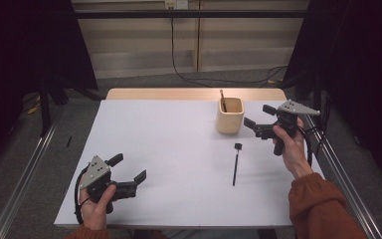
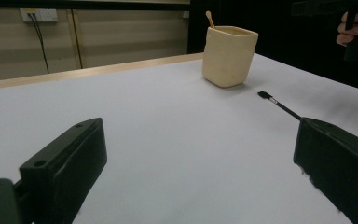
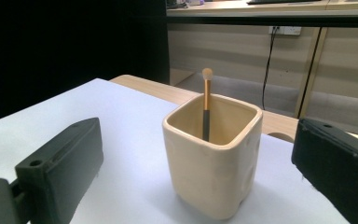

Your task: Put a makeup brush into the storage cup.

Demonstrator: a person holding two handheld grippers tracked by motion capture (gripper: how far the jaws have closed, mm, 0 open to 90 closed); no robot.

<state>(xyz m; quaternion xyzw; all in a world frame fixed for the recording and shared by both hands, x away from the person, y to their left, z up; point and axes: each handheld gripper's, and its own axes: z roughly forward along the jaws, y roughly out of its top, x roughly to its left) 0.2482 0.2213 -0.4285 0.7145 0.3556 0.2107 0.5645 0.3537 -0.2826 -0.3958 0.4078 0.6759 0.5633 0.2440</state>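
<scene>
White desk (image 1: 169,164): both tongs, left (image 1: 129,173) and right (image 1: 256,118), gape empty; likely next, the right tongs lift the black brush (image 1: 236,163) into the cream square ceramic cup (image 1: 229,117).

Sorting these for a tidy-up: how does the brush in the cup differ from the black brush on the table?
The brush in the cup stands upright, leaning on the wall of the cream cup; the black brush lies flat on the white table. The first has an orange-gold handle with a dark lower part and a small rounded pale tip; the second is black all over with a squarish head. Both are slim, and neither is touched by a gripper.
</scene>
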